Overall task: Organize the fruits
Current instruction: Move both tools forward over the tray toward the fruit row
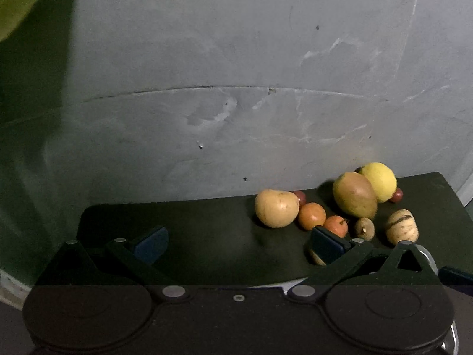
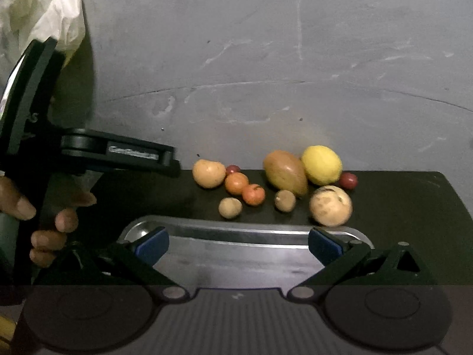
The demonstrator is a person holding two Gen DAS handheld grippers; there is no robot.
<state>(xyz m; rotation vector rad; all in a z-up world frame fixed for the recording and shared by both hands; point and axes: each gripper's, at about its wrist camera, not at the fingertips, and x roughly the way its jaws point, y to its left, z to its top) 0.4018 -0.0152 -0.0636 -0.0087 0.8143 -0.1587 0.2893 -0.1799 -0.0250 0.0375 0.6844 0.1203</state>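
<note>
Against a scuffed grey wall (image 2: 266, 59), a cluster of fruit sits on a dark matte table (image 2: 399, 207). A round yellow lemon (image 2: 321, 165) rests against a large green-and-russet mango (image 2: 285, 172), with a small dark red fruit (image 2: 348, 180) just beside the lemon. To their left lie a tan, potato-shaped fruit (image 2: 209, 173) and two small orange fruits (image 2: 244, 188) touching one another. Two small brown kiwis (image 2: 257, 203) and a pale, brown-streaked round fruit (image 2: 331, 205) lie nearest a shiny oval metal tray (image 2: 236, 230), which sits empty just in front of the cluster.

The right hand-held gripper (image 2: 238, 244) hovers over the tray, its blue-padded fingers spread wide and holding nothing. The left hand-held gripper (image 1: 238, 242), gripped by a person's hand (image 2: 50, 222) below a crumpled white sleeve (image 2: 44, 9), is likewise spread wide and empty, over the bare table left of the fruit.
</note>
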